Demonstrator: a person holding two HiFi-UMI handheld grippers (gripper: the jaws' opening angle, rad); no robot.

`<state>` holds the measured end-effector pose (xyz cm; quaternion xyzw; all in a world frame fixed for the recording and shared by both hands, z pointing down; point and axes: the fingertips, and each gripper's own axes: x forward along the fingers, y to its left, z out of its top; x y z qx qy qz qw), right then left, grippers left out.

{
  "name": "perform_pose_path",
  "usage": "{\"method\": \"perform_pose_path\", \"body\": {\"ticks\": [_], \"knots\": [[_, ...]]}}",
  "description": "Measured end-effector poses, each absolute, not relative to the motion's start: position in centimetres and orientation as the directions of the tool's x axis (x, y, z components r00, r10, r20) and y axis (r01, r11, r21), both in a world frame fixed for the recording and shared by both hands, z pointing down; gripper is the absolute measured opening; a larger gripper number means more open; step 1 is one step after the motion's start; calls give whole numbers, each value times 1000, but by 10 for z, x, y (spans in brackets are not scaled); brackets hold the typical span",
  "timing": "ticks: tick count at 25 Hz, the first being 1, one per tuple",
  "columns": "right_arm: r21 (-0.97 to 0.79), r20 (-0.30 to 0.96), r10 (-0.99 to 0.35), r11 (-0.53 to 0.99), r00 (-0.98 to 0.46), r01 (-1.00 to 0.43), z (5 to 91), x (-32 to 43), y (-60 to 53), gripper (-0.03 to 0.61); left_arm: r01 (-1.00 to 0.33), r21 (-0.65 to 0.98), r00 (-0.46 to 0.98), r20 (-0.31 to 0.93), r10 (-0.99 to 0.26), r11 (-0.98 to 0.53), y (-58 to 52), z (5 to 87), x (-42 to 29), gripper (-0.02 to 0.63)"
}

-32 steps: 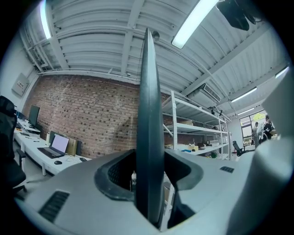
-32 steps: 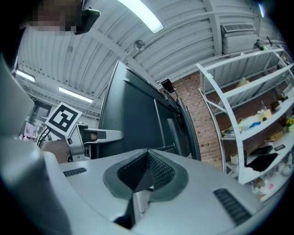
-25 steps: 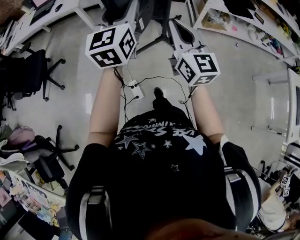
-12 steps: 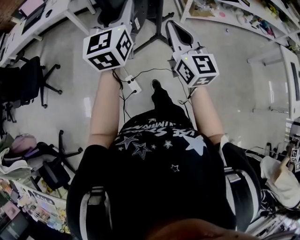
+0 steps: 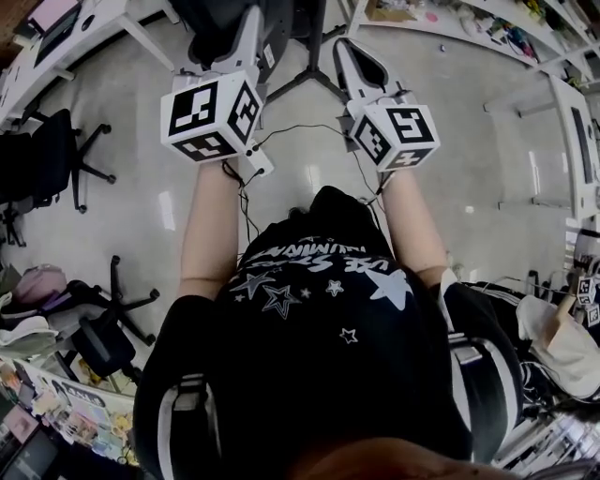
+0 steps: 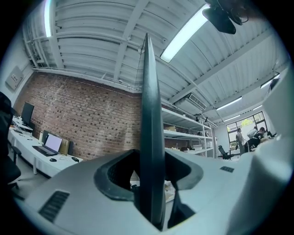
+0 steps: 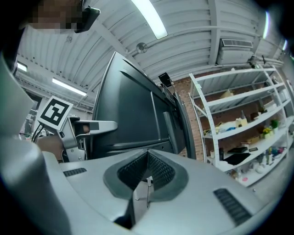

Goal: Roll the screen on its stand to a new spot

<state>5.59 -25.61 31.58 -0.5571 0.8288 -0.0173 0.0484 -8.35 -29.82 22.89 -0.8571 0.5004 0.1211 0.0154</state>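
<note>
The screen (image 7: 128,114) stands ahead of me as a big dark panel, its back and mount toward the right gripper view. In the left gripper view its rim (image 6: 149,114) rises edge-on as a thin dark blade, and my left gripper (image 6: 149,183) is shut on it. My right gripper (image 7: 147,160) is shut with its ribbed pads meeting just under the panel's lower edge; I cannot tell if it touches. From the head view, the left gripper (image 5: 251,28) and right gripper (image 5: 354,58) reach forward over the stand's black legs (image 5: 309,80).
Black office chairs (image 5: 47,159) (image 5: 103,328) stand at the left, a white desk (image 5: 84,28) at the far left. Cables and a power strip (image 5: 258,161) lie on the floor by my feet. Loaded shelves (image 7: 239,128) line the right side, next to a white table (image 5: 577,122).
The floor, chairs and power strip have slid back under me while both grippers and the screen kept their place in view. The forward foot has drawn back under the body.
</note>
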Motion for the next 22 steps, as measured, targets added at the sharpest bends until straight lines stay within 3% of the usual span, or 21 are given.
{"method": "perform_pose_path", "body": {"ticks": [22], "knots": [[-110, -36, -902, 431, -430, -896, 330, 112, -165, 6, -903, 124, 377, -231, -897, -412, -213, 233, -60, 212]]}}
